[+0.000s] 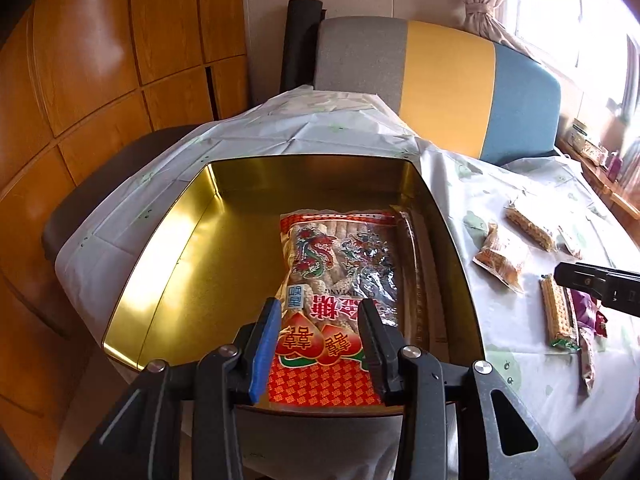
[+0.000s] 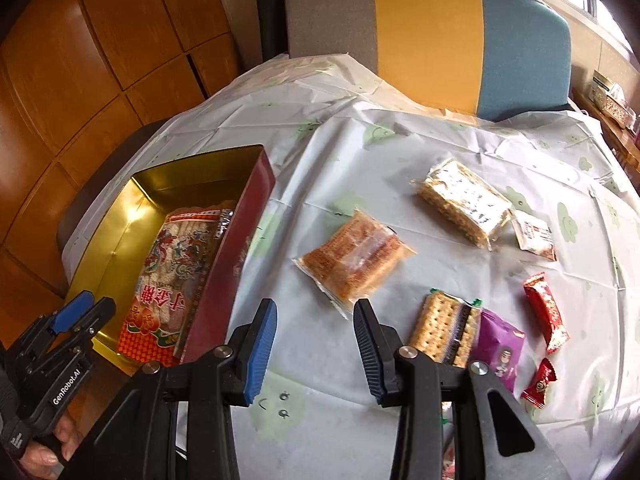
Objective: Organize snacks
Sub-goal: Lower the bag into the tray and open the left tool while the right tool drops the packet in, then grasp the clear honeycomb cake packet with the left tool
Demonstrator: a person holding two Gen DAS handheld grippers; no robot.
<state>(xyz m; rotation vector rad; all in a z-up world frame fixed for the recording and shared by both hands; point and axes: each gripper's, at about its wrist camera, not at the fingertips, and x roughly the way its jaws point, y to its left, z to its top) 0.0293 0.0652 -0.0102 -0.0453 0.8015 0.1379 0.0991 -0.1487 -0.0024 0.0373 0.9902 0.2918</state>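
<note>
Tin (image 2: 236,236) holds red candy bag (image 1: 332,280). Left gripper (image 1: 318,340) above bag, jaws apart, empty. Right gripper (image 2: 316,340) jaws apart, empty, right of tin; next likely orange wafer pack (image 2: 354,260) — grab mid-body, lower beside bag.

Left wrist view close above tin (image 1: 168,240); right wrist over tablecloth (image 2: 360,152); both share tin, snacks.
</note>
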